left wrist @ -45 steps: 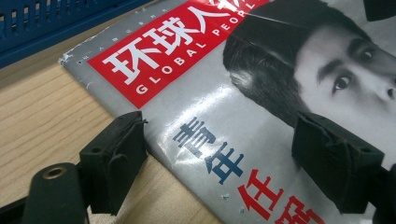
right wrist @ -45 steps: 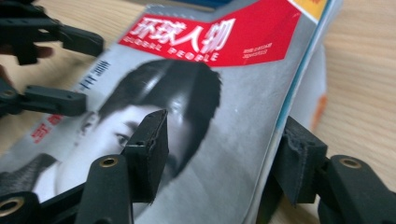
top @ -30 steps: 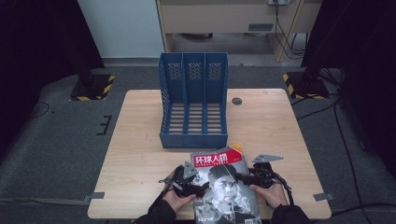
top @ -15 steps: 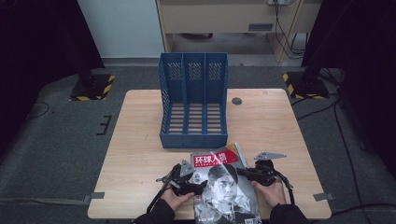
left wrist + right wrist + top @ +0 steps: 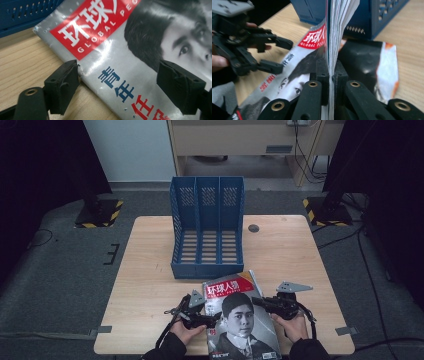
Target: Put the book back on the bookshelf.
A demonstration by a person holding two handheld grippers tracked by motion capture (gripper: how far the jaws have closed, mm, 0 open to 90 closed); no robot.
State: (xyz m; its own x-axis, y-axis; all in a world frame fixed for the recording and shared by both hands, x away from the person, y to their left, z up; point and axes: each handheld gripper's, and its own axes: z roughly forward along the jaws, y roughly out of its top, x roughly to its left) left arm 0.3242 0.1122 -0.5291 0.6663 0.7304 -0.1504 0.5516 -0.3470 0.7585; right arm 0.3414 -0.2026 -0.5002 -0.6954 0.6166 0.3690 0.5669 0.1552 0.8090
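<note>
Wooden table (image 5: pixel 150 270) on grey floor, dark curtains at both sides, pale cabinet at the back. Tabletop bare along its left strip and along its right strip; small dark round thing (image 5: pixel 253 228) just right of the rack, near the far edge. One blue file rack (image 5: pixel 207 227) with three compartments stands at the table's middle-back, open side toward the person, all three slots free.

One top magazine (image 5: pixel 242 317) with red title band and a portrait cover, lying at the near edge of the table, its far corner just short of the rack's front wall, its near end overhanging the table edge toward the person. In the right gripper view a second glossy magazine (image 5: pixel 372 62) lies flat under it, its dark and orange cover sticking out to the side by the rack's base. So two magazines, one rack.

Two grippers. Right gripper (image 5: pixel 270 304) at the magazine's right edge: jaws have just been closing and are pressed together on the page stack, the edge lifted and the pages fanning upward between the pads in its own view (image 5: pixel 329 72). Left gripper (image 5: pixel 212 317) at the magazine's left edge: jaws spread wide, one pad (image 5: pixel 63 85) at the cover's edge over the wood, the other pad (image 5: pixel 178 86) over the cover; not pinching.

Hands in from the bottom edge: left hand (image 5: pixel 182 332), right hand (image 5: pixel 295 327). Gap between the two grippers is spanned by the cover.
</note>
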